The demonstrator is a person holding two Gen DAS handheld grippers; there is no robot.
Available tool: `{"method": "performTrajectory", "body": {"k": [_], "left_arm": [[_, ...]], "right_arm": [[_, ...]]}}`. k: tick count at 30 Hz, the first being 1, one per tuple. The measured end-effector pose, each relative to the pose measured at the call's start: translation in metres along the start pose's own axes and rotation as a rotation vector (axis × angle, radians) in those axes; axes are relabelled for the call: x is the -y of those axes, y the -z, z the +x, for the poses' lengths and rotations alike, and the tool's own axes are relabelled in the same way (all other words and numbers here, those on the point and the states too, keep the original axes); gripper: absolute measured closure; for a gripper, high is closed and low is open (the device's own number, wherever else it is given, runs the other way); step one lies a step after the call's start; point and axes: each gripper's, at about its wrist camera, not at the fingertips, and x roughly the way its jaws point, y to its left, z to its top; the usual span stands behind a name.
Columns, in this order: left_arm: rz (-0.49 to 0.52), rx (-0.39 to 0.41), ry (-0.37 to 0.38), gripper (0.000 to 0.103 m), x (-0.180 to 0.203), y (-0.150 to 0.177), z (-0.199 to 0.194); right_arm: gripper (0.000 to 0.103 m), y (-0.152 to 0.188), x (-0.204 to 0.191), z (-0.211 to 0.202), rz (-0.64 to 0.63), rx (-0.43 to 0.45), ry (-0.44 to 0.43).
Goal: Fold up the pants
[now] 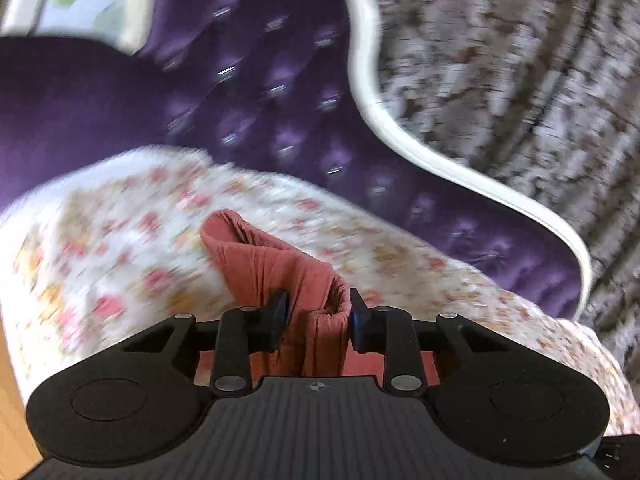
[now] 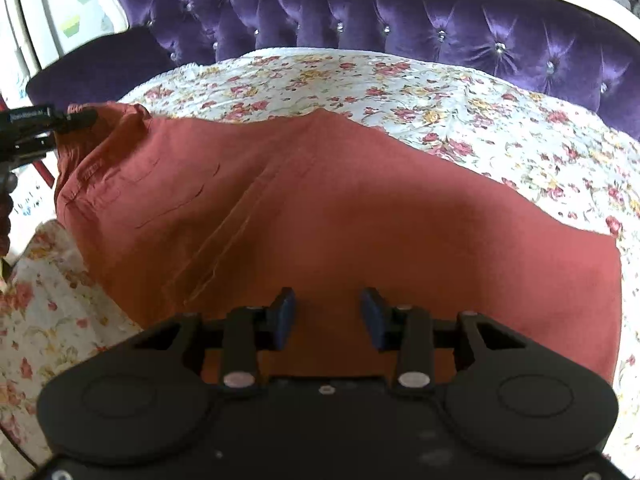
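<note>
The rust-red pants lie spread across a floral bedspread, with one corner at the left lifted off the bed. My left gripper is shut on that raised, bunched edge of the pants, and the cloth fills the gap between its pads. In the right wrist view the left gripper shows at the far left, pinching the corner. My right gripper hovers over the near middle of the pants with its jaws apart and nothing pinched between them.
A purple tufted headboard with a white frame runs behind the bed. A patterned grey-brown curtain hangs to the right of it. Wooden floor shows at the bed's left edge.
</note>
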Motion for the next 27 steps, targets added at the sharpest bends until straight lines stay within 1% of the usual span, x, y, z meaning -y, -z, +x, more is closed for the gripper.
{"method": "performTrajectory", "body": {"k": [2, 3, 5, 7, 8, 10, 12, 14, 16, 17, 18, 20, 22, 24, 27], "left_arm": [[0.049, 0.016, 0.020, 0.074, 0.031, -0.004, -0.004], [0.071, 0.023, 0.046, 0.074, 0.047, -0.004, -0.006], [0.126, 0.037, 0.109, 0.075, 0.084, -0.002, -0.011], [0.169, 0.040, 0.194, 0.076, 0.119, 0.005, -0.014], [0.203, 0.035, 0.250, 0.076, 0.144, 0.010, -0.013], [0.277, 0.020, 0.321, 0.075, 0.184, 0.022, -0.010], [0.345, 0.001, 0.376, 0.074, 0.218, 0.039, -0.004], [0.370, -0.024, 0.411, 0.072, 0.236, 0.053, -0.001], [0.373, -0.046, 0.393, 0.069, 0.238, 0.062, -0.001], [0.364, -0.054, 0.373, 0.064, 0.235, 0.065, 0.000], [0.343, -0.063, 0.351, 0.061, 0.227, 0.068, 0.000], [0.271, -0.101, 0.287, 0.051, 0.207, 0.072, 0.001], [0.217, -0.147, 0.227, 0.050, 0.188, 0.077, 0.007], [0.185, -0.190, 0.158, 0.050, 0.169, 0.085, 0.010], [0.138, -0.261, 0.112, 0.048, 0.143, 0.093, 0.015]], "right_arm": [[0.063, 0.000, 0.003, -0.003, 0.026, 0.008, -0.009], [0.063, 0.001, 0.005, -0.004, 0.038, 0.015, -0.011], [0.063, 0.002, 0.009, -0.008, 0.055, 0.028, -0.009], [0.063, 0.004, 0.016, -0.012, 0.078, 0.041, 0.000], [0.063, 0.005, 0.020, -0.014, 0.093, 0.044, 0.005], [0.063, 0.008, 0.031, -0.016, 0.129, 0.049, 0.009], [0.063, 0.012, 0.042, -0.019, 0.170, 0.050, 0.015], [0.063, 0.015, 0.054, -0.024, 0.218, 0.054, 0.015], [0.063, 0.016, 0.061, -0.030, 0.240, 0.066, 0.016], [0.063, 0.016, 0.064, -0.032, 0.240, 0.073, 0.025], [0.063, 0.015, 0.066, -0.034, 0.237, 0.079, 0.035], [0.063, 0.013, 0.070, -0.036, 0.234, 0.088, 0.046], [0.063, 0.008, 0.071, -0.036, 0.232, 0.097, 0.052], [0.062, -0.001, 0.071, -0.037, 0.221, 0.112, 0.051], [0.062, -0.021, 0.065, -0.036, 0.210, 0.137, 0.010]]}}
